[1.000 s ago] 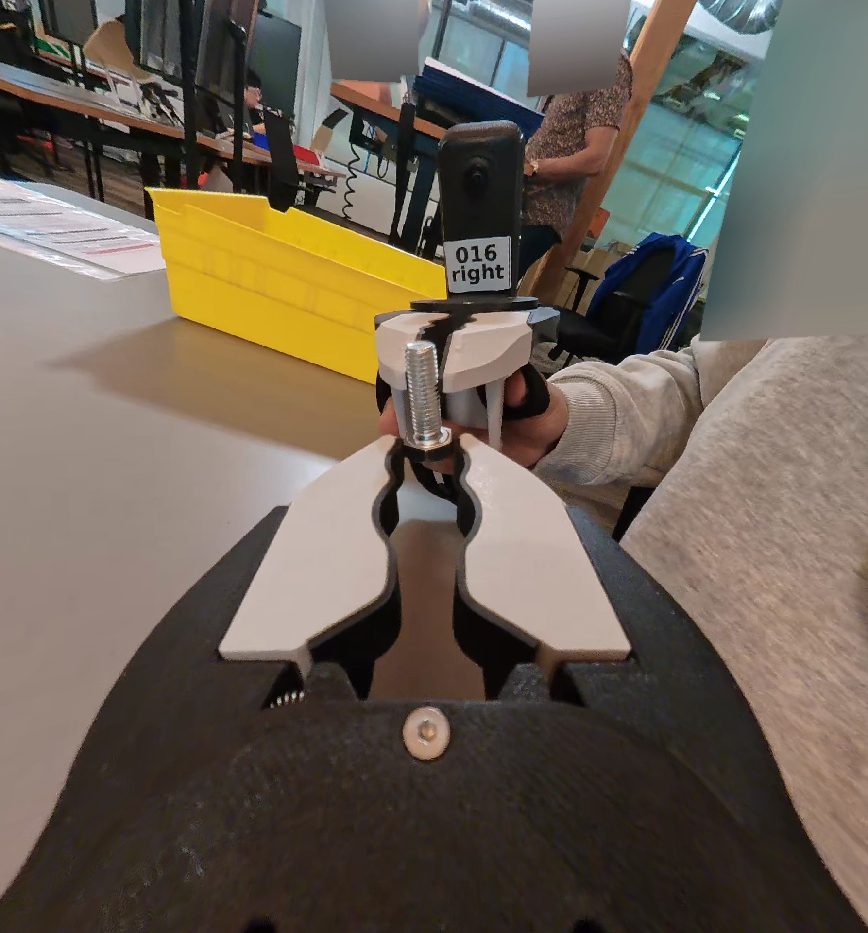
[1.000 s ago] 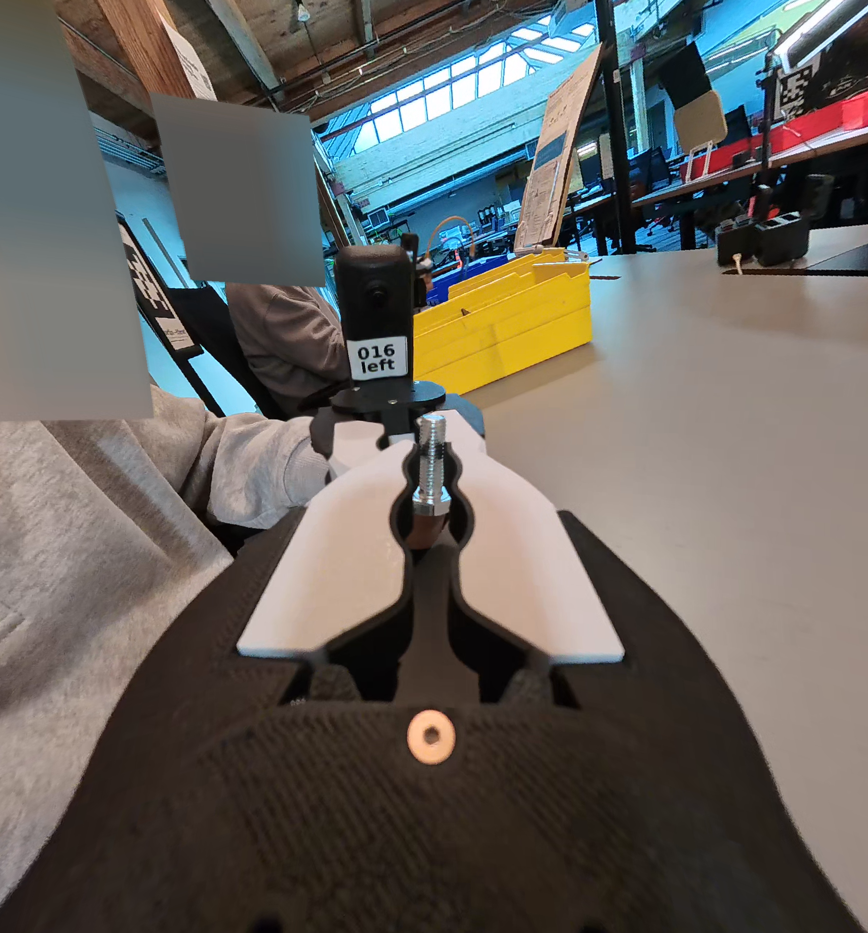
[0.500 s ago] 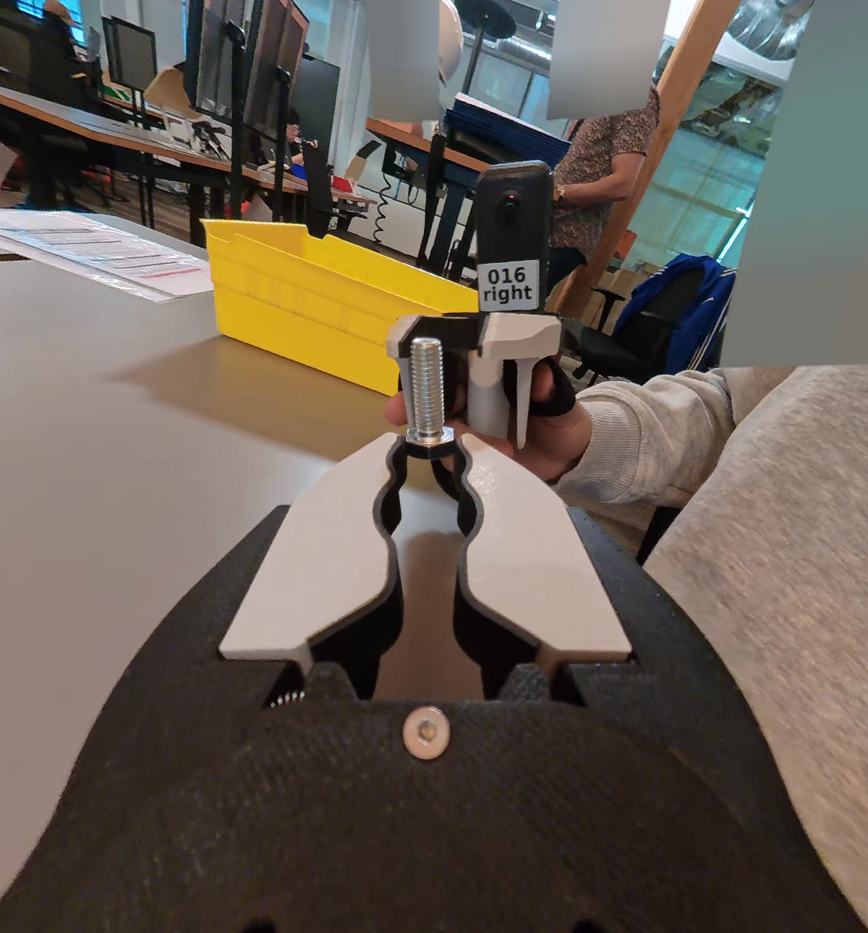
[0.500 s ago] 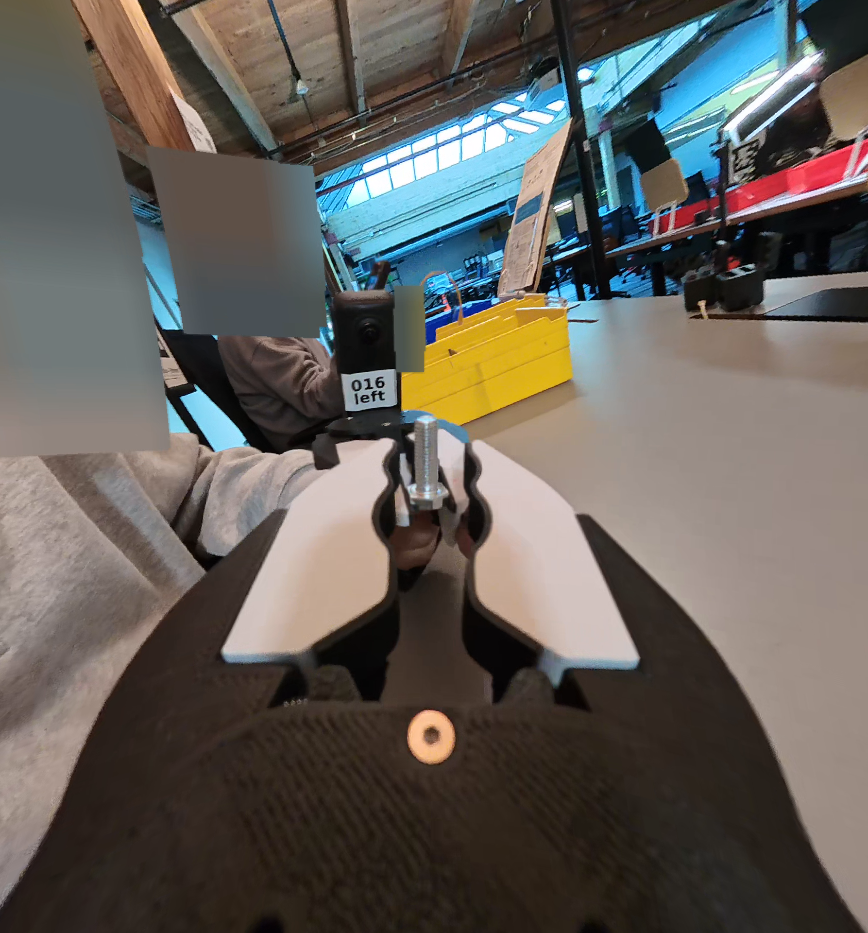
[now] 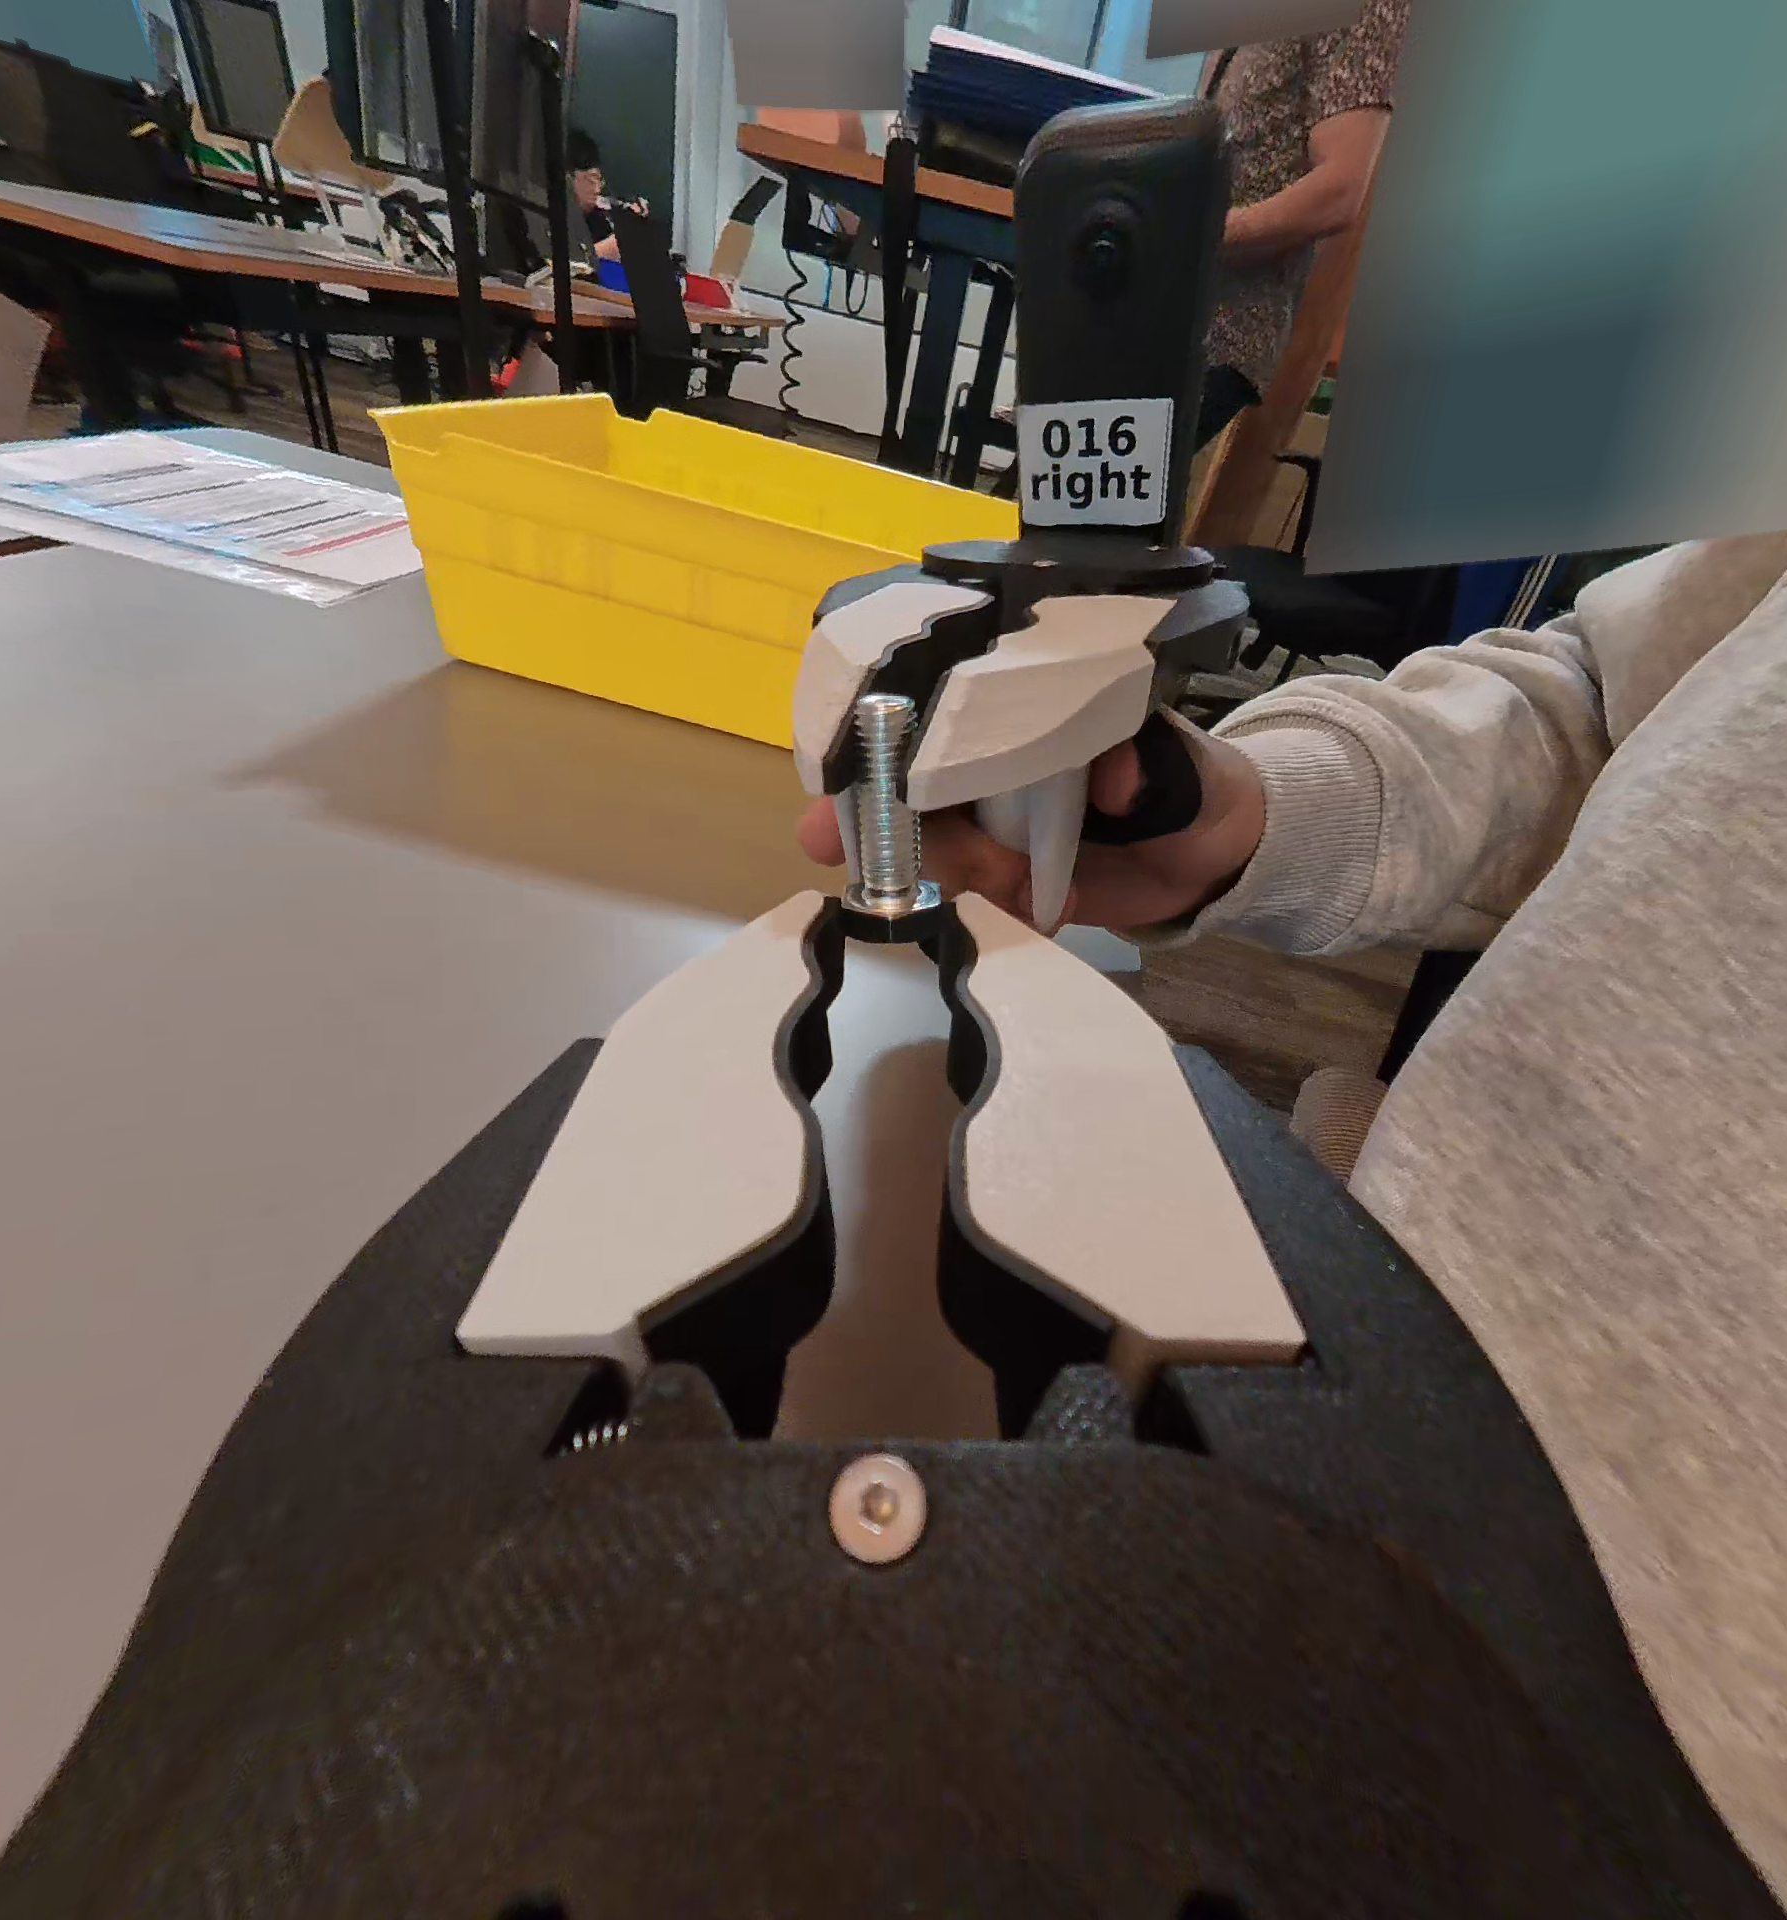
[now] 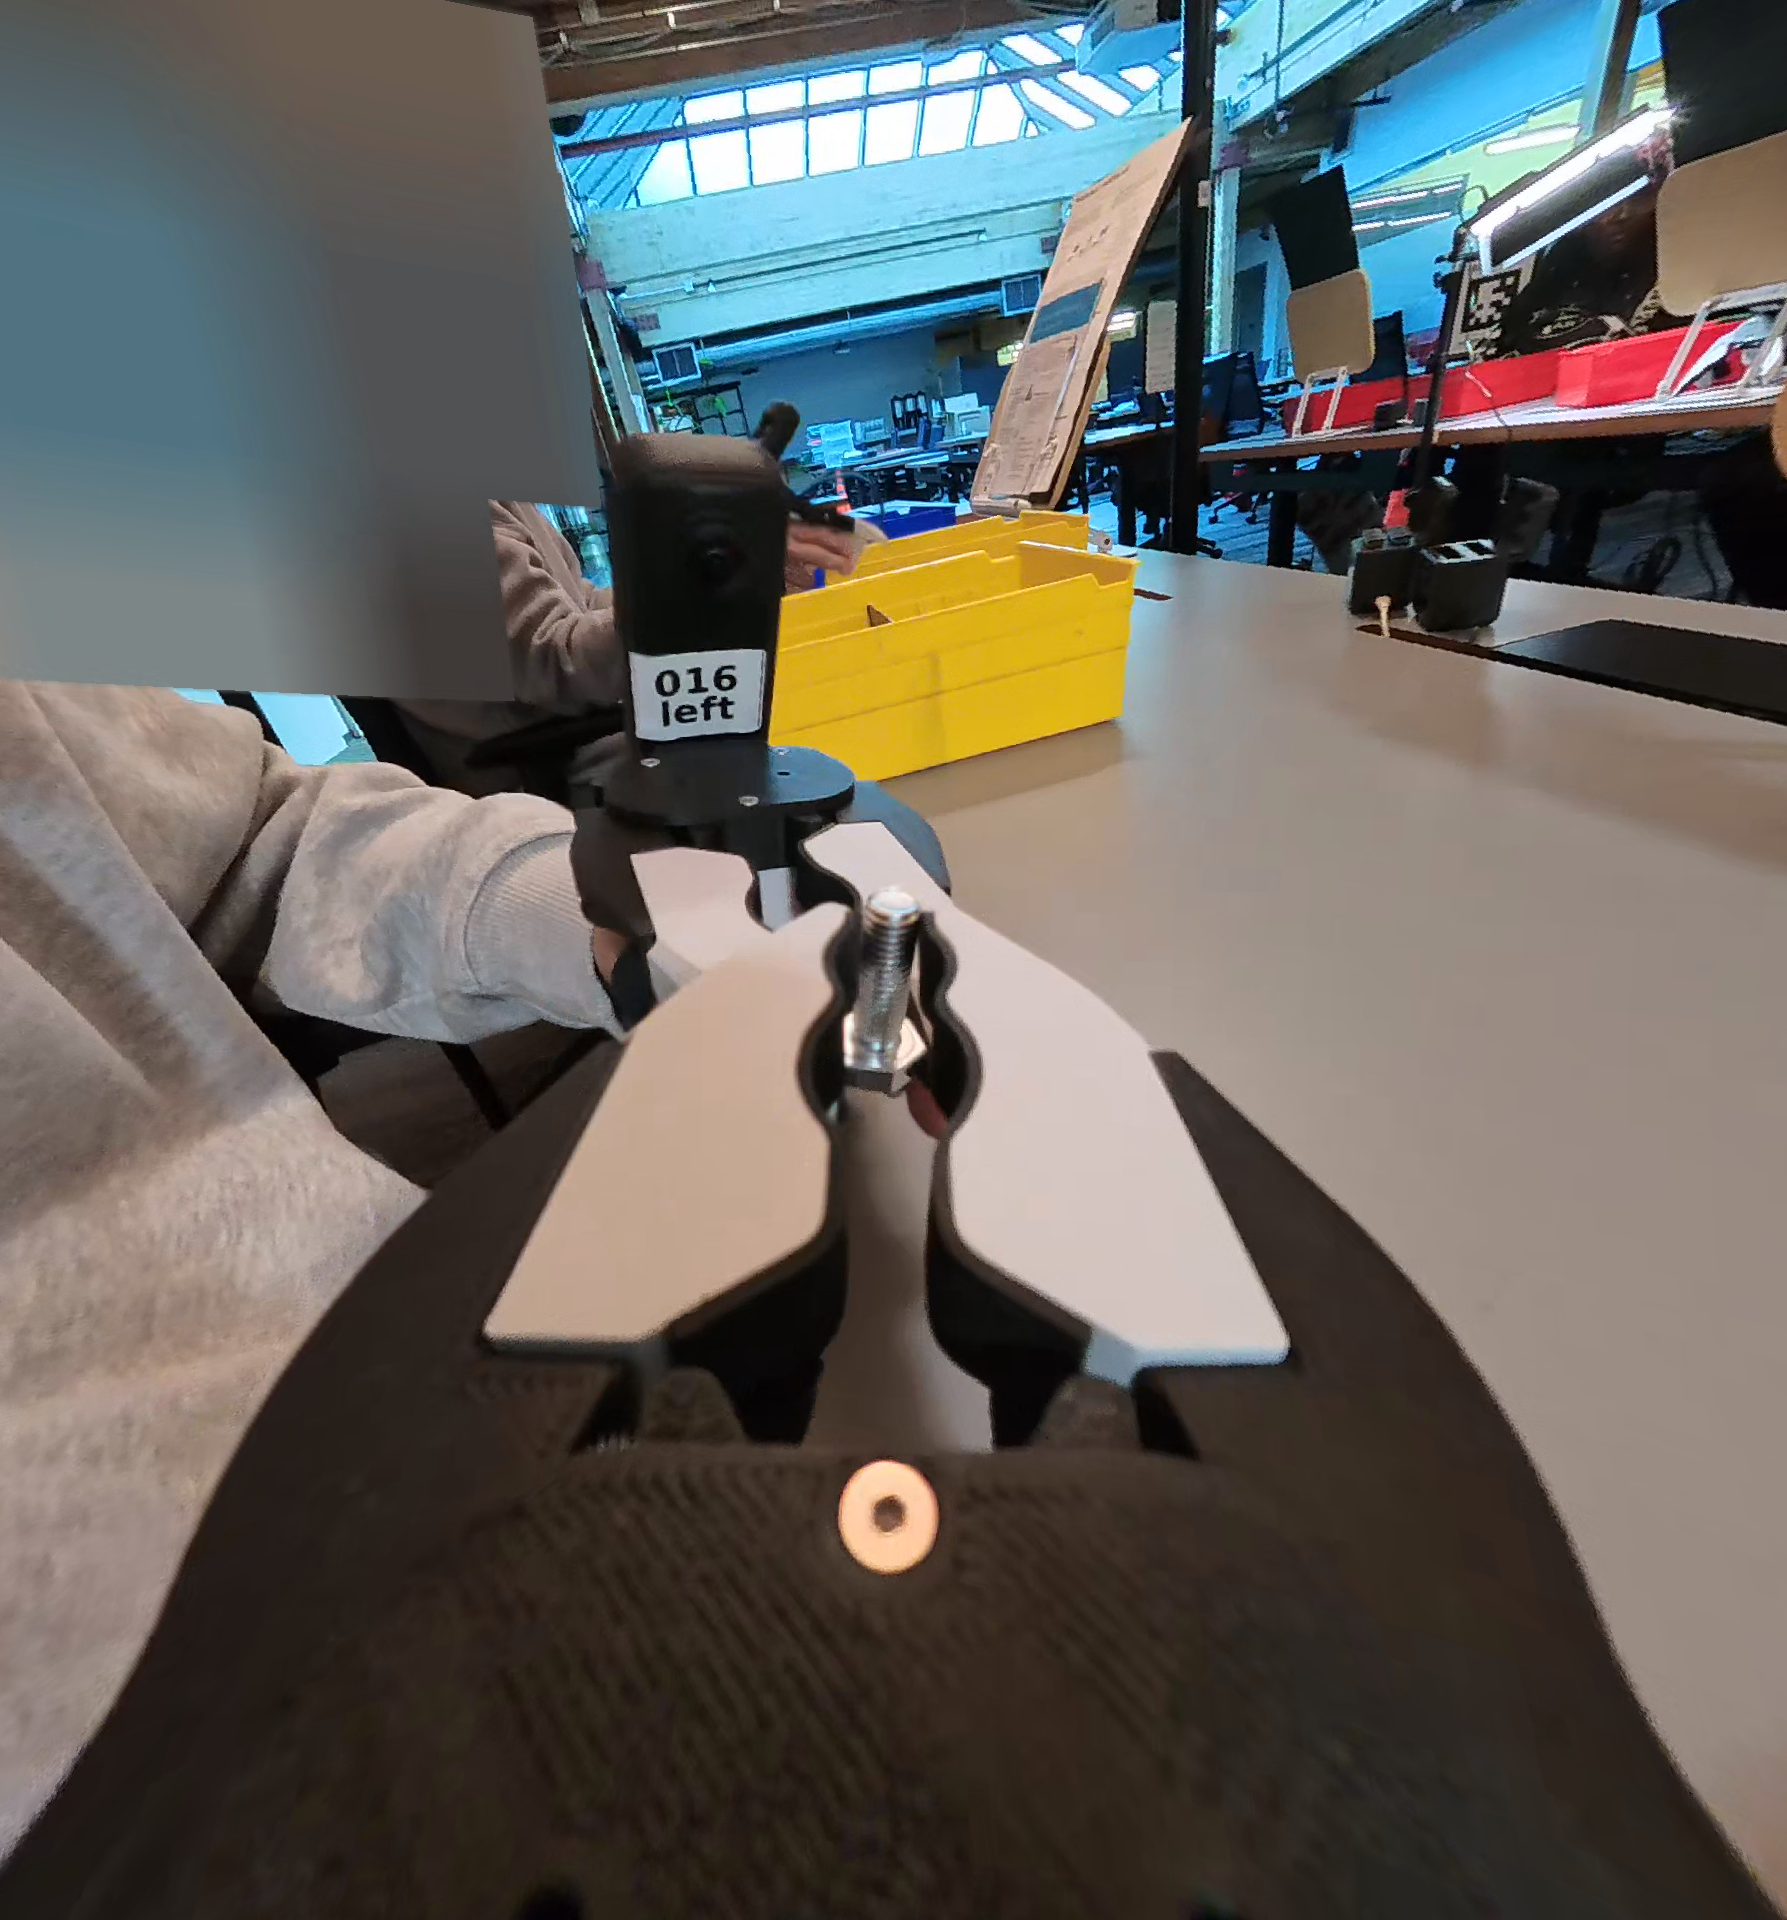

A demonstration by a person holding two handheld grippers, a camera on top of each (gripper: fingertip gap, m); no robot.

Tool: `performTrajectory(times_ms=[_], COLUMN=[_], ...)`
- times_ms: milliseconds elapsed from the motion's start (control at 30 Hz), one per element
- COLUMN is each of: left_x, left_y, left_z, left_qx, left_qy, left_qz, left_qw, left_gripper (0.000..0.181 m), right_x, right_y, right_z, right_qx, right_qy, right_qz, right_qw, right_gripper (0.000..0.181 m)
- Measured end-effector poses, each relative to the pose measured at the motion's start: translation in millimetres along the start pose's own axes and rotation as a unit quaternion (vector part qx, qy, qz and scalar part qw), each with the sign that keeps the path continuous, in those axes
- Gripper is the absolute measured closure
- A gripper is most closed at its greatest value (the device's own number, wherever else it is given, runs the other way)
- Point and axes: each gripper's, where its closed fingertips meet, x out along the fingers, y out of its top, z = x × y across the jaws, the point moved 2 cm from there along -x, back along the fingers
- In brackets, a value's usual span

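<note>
Steel bolt looks stiff, light, slick; we clamp its nut in left gripper jaws, threads in right gripper jaws.

A grey table is running across both views. A yellow bin is sitting on it, well back from the near edge; the right wrist view shows it as stacked yellow bins. A printed sheet is lying flat beside the bin. Two small black blocks are standing farther off, next to a black mat. Red trays are resting on a distant bench. A brown cardboard panel is leaning upright behind the bins.
</note>
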Motion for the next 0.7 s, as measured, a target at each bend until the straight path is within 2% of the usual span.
performTrajectory(times_ms=[400,700], left_x=[-1.1,-1.0], left_y=[2.2,3.3], left_z=[-0.4,-1.4], left_qx=[0.000,0.000], left_qy=[0.004,0.011], left_qz=[0.003,0.003], left_qw=[1.000,1.000], left_gripper=[0.163,0.163], right_x=[-0.4,0.4], right_y=[2.4,2.1], right_z=[0.0,-0.3], right_qx=[0.054,0.035], right_qy=[0.028,0.020], right_qz=[0.018,0.013], right_qw=[0.998,0.999], right_gripper=[0.172,0.172])
